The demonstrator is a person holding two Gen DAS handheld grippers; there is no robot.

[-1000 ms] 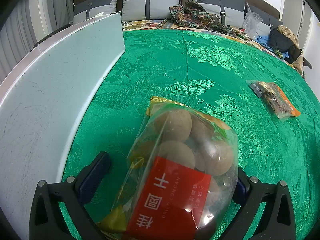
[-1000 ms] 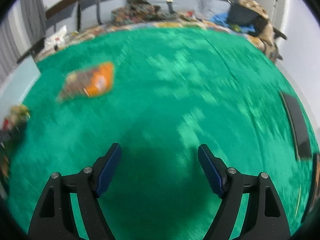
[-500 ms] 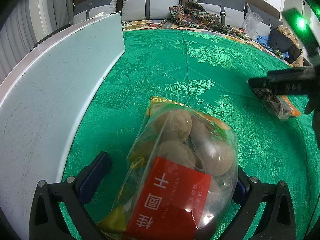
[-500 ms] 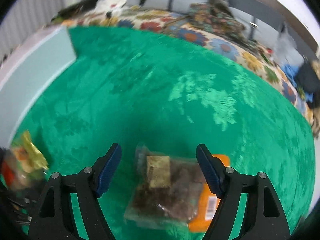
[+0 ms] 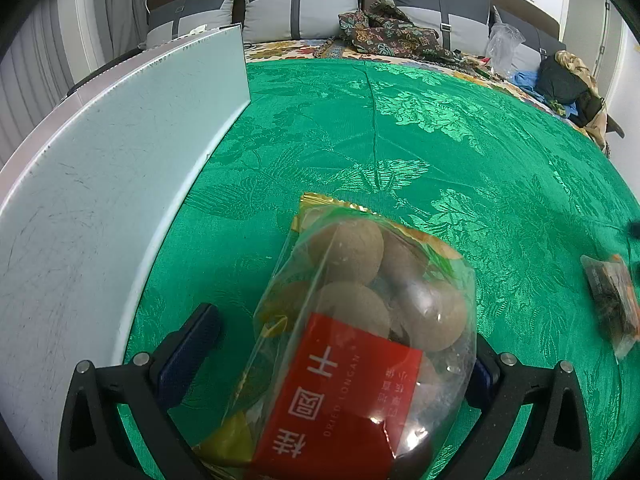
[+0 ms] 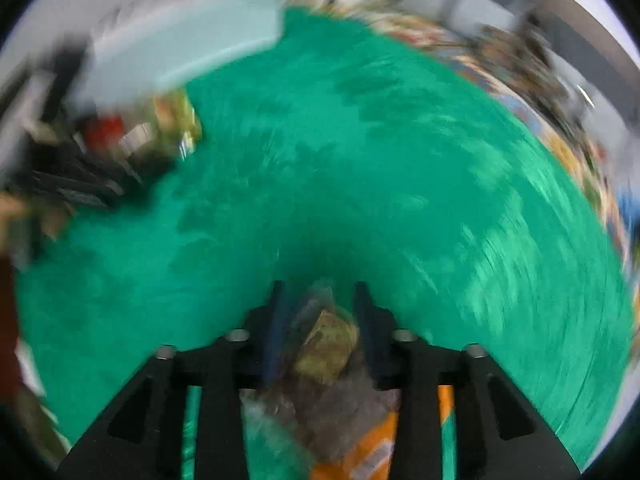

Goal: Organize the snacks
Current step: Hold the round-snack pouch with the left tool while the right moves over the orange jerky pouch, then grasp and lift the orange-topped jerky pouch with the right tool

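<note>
- Gripping a clear, crinkly longan bag [image 5: 360,344], the left gripper [image 5: 340,352] was clenched on it; its blue ribbed pad showed on one side, the other was hidden by plastic.
- The bag held round, matte tan fruits with a dusty skin, under a flat red label with white characters; its gold crimped top edge pointed away from the camera, so the long axis ran along the fingers.
- It hung over a glossy green cloth [image 5: 400,128] woven with leaf patterns, just beside a smooth, pale, scuffed board [image 5: 100,200] with a straight edge.
- The right gripper [image 6: 320,308] was closing, and a 2nd snack pack [image 6: 332,392] sat between its black fingers; blur hid whether the pads pressed it.
- That pack was clear film over dark, lumpy pieces with an orange end; in the right view its clear end pointed forward, the orange end toward the camera, the long axis along the fingers.
- In the left view it [image 5: 612,300] sat at the right edge, over the cloth.
</note>
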